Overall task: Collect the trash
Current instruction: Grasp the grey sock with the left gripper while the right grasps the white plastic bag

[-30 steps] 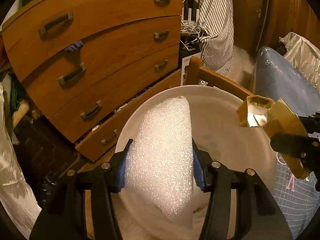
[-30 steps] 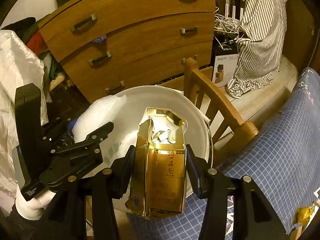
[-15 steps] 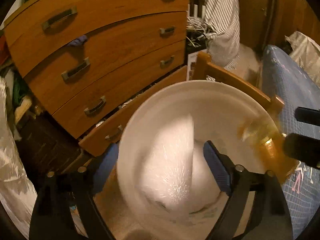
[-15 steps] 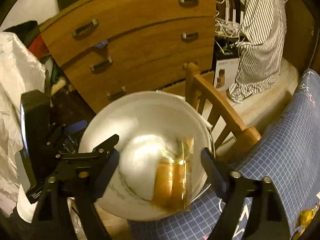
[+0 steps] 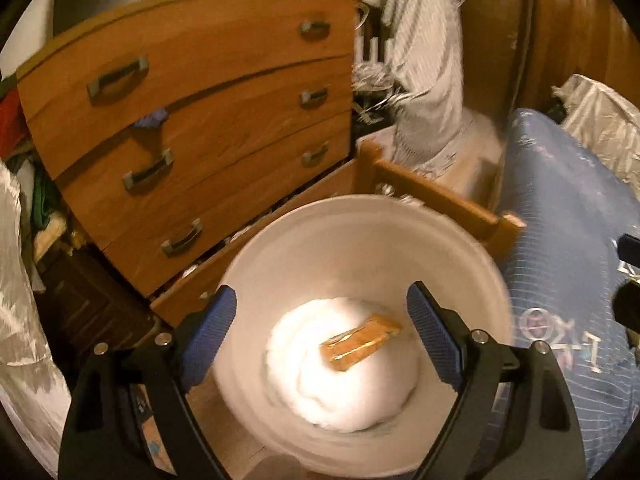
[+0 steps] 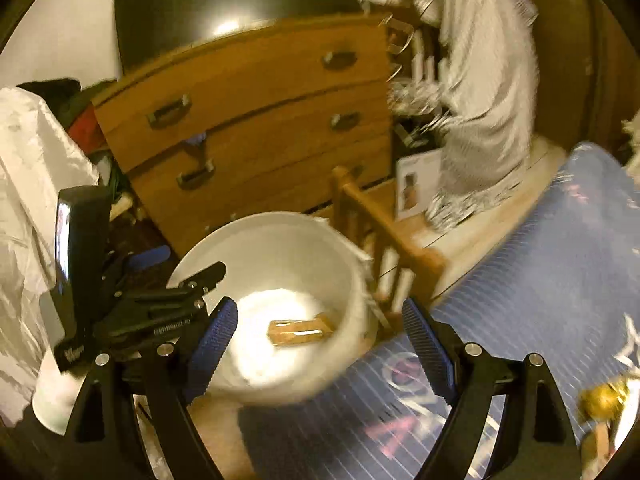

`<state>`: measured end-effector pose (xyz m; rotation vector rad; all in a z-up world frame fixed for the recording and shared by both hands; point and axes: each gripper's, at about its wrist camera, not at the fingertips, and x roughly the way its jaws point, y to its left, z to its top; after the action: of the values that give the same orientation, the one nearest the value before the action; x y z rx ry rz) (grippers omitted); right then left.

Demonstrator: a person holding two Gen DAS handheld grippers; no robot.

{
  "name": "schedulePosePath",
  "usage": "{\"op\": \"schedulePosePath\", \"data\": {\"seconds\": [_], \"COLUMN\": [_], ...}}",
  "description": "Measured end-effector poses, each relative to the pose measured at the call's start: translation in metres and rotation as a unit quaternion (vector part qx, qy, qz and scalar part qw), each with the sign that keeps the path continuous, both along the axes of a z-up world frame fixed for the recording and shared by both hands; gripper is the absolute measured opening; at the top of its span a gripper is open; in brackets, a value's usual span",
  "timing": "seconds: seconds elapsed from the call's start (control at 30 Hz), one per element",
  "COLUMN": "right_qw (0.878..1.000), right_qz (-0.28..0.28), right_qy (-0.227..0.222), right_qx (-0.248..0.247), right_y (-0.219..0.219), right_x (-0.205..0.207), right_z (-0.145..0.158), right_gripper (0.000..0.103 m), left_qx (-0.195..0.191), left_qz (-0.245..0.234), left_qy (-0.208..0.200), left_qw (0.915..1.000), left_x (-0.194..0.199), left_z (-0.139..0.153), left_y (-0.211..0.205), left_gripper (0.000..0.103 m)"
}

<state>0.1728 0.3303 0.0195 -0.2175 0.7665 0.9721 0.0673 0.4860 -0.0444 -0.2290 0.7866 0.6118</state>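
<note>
Your left gripper hangs over the white bucket with its jaws spread wide and nothing between them; the blue pads frame the bucket's interior at the lower middle of the left wrist view. Your right gripper is likewise released and empty, and sits over the bucket's near rim where it meets the blue gridded cover at lower right. Both pieces of trash lie in the bottom of the bucket: the white foam wrap and, resting on it, the gold carton, tilted on its side. The dresser crowds the bucket's far left edge, and the wooden chair back touches or nearly touches its far right rim. A crinkled gold scrap sits on the blue cover at the lower right edge of the right wrist view.
</note>
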Motion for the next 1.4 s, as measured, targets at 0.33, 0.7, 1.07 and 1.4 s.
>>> {"op": "schedulePosePath", "data": {"seconds": [0.33,0.7,1.07,1.4], "right_qw": [0.989,0.951,0.923,0.896], "right_qz": [-0.140,-0.305,-0.369,-0.429], "right_qy": [-0.034,0.033,0.090,0.092], "right_qx": [0.038,0.024,0.054,0.063], "right_y": [-0.219,-0.454,-0.522,-0.547], "right_x": [-0.042,-0.074,-0.054,-0.023], "right_z": [-0.015,-0.083,-0.120,-0.119], "right_gripper": [0.085,0.066,0.066,0.064], "left_qx": [0.014,-0.059,-0.023,-0.047], "left_qz": [-0.217,-0.505,-0.516,-0.512], "left_qy": [-0.015,0.069,0.087,0.076], "left_qw": [0.9760,0.8584,0.8520,0.8543], "left_x": [0.046,0.129,0.187,0.187], "left_z": [0.003,-0.068,-0.098,-0.098], "left_y": [-0.171,-0.396,-0.436,-0.449], "left_gripper": [0.088,0.074,0.073,0.029]}}
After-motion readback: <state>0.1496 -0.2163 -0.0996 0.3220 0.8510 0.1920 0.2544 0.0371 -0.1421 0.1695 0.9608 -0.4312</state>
